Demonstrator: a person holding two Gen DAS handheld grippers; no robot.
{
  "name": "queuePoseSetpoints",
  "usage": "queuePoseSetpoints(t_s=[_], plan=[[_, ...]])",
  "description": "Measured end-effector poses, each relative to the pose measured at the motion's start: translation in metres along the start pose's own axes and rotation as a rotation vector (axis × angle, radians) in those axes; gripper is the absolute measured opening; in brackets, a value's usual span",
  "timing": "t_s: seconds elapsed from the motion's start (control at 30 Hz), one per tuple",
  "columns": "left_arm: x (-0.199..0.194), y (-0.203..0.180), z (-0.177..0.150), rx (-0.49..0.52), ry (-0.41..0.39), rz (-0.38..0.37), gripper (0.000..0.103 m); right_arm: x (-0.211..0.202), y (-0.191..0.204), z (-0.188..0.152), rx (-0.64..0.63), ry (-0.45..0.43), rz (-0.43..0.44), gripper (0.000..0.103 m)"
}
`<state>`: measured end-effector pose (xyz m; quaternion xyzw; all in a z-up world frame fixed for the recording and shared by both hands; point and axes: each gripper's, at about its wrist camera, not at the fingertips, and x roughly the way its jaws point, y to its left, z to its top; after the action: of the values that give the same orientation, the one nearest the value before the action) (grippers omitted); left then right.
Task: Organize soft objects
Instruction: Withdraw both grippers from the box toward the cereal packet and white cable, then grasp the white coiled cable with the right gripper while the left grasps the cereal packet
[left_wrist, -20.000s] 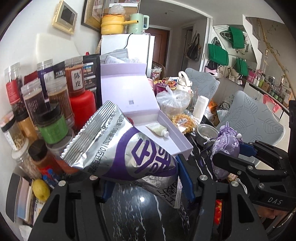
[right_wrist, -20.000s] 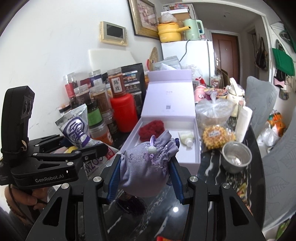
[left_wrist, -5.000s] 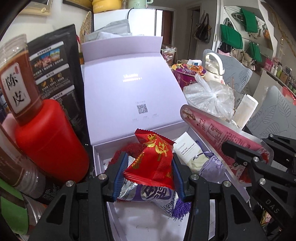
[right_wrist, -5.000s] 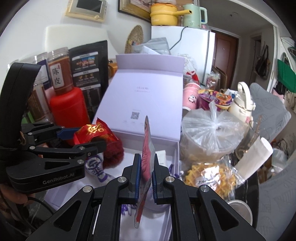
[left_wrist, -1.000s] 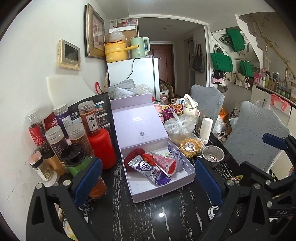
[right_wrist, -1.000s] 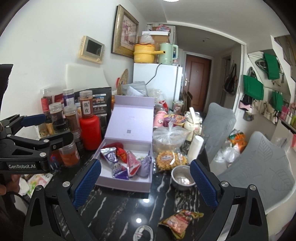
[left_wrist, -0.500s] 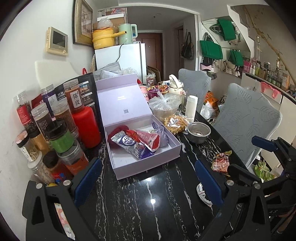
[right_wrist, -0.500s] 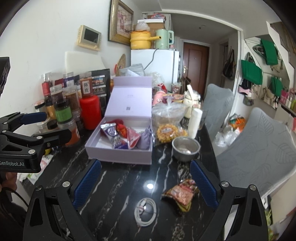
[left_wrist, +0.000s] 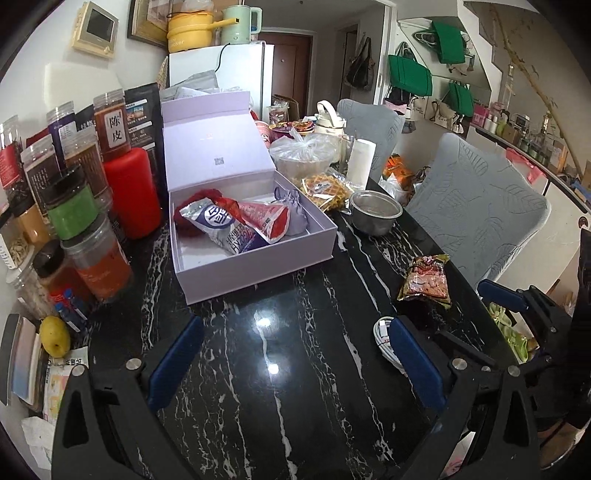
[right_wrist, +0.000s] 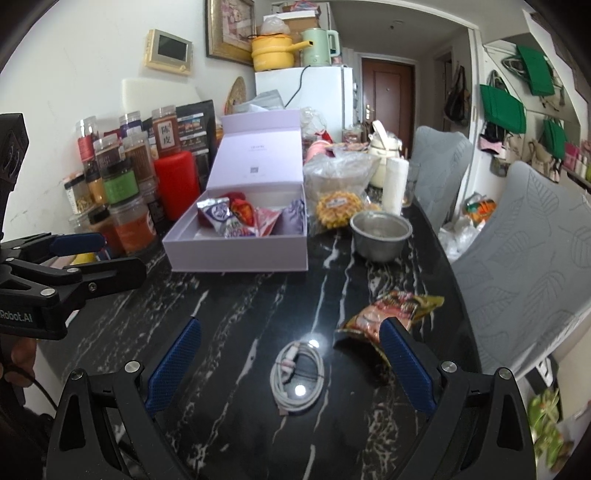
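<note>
Right wrist view is showing me pulling both spread, empty tools, right gripper (right_wrist: 290, 363) and left gripper (left_wrist: 295, 363), back from the lavender box (right_wrist: 236, 251) at 11 o'clock, its pouches packed, leaving one snack packet (right_wrist: 388, 312) at 1 o'clock.

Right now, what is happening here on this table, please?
A person is packing soft things into the box. Both grippers, left and right, are open and empty above the table. Several packets and a pouch already lie in the box. One snack bag and a cable still lie outside, nearest the right gripper.
</note>
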<state>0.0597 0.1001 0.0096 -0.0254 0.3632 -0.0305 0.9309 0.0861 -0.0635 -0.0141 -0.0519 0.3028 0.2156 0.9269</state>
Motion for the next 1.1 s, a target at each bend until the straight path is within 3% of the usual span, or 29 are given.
queuePoseSetpoints(t_s=[0.27, 0.8, 0.87, 0.9, 0.93, 1.1], plan=[[0.028, 0.001, -0.017, 0.01, 0.077, 0.001, 0.102, 0.027, -0.006, -0.027, 0.055, 0.079, 0.01, 0.096], [0.064, 0.012, -0.03, -0.004, 0.152, 0.018, 0.102, 0.084, -0.005, -0.043, 0.063, 0.217, -0.015, 0.078], [0.067, 0.012, -0.029, -0.006, 0.155, 0.018, 0.102, 0.086, 0.0, -0.044, 0.026, 0.22, -0.048, 0.074], [0.068, 0.012, -0.029, -0.006, 0.156, 0.016, 0.102, 0.087, 0.002, -0.044, 0.011, 0.218, -0.063, 0.066], [0.069, 0.011, -0.028, -0.005, 0.158, 0.014, 0.102, 0.087, 0.003, -0.044, -0.005, 0.214, -0.079, 0.05], [0.074, 0.004, -0.022, -0.004, 0.164, -0.006, 0.102, 0.084, -0.007, -0.043, 0.026, 0.216, -0.028, 0.049]])
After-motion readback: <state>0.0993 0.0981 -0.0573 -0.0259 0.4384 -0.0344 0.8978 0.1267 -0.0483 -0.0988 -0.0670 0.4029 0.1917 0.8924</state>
